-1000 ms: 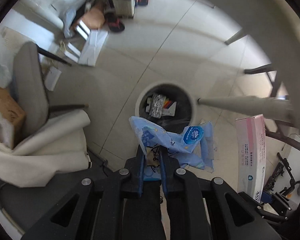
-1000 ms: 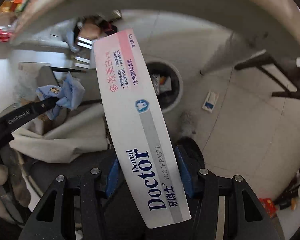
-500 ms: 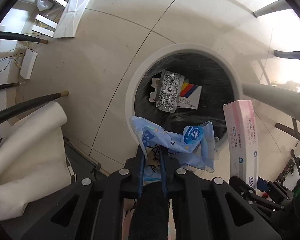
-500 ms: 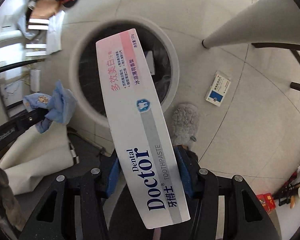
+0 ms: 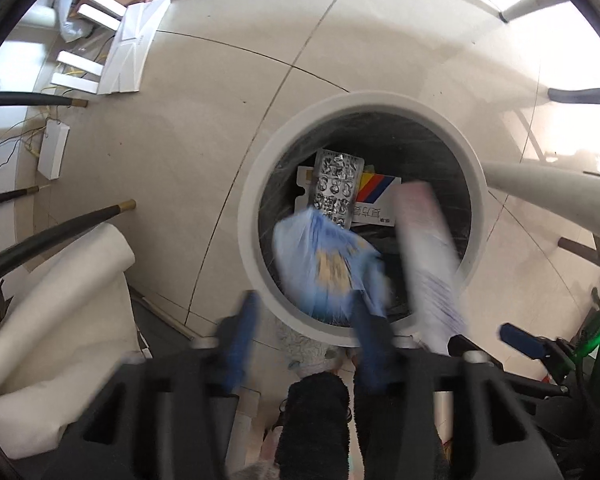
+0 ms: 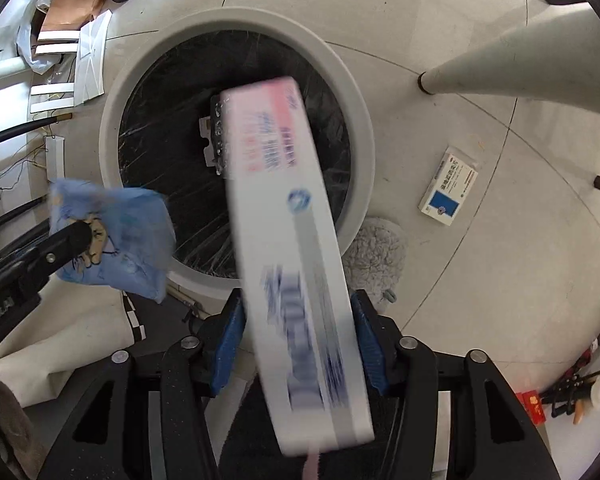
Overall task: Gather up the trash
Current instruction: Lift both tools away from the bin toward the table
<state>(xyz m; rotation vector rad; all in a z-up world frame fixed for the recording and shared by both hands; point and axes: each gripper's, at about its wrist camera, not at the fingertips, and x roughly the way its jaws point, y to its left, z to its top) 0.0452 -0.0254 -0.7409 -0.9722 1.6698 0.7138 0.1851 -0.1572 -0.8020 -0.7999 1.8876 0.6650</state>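
Observation:
A round white bin (image 5: 252, 200) with a black liner stands on the tiled floor, also in the right wrist view (image 6: 364, 120). A blister pack (image 5: 336, 184) and a carton lie inside. My left gripper (image 5: 306, 320) is open just above the rim; the blue plastic wrapper (image 5: 328, 264) is blurred and falling from it. In the right wrist view the wrapper (image 6: 116, 236) hangs by the left fingertip. My right gripper (image 6: 296, 332) is open; the white toothpaste box (image 6: 288, 240) is blurred, loose between the jaws, over the bin.
A small blue-and-white medicine box (image 6: 448, 188) lies on the floor right of the bin. A grey fluffy slipper (image 6: 376, 256) sits by the rim. A table leg (image 6: 520, 60), chair legs (image 5: 60, 232), white cloth (image 5: 60, 320) and papers (image 5: 132, 48) surround the bin.
Both grippers moved closer over the bin and opened. The blue wrapper and the toothpaste box have come loose and are dropping toward the bin.

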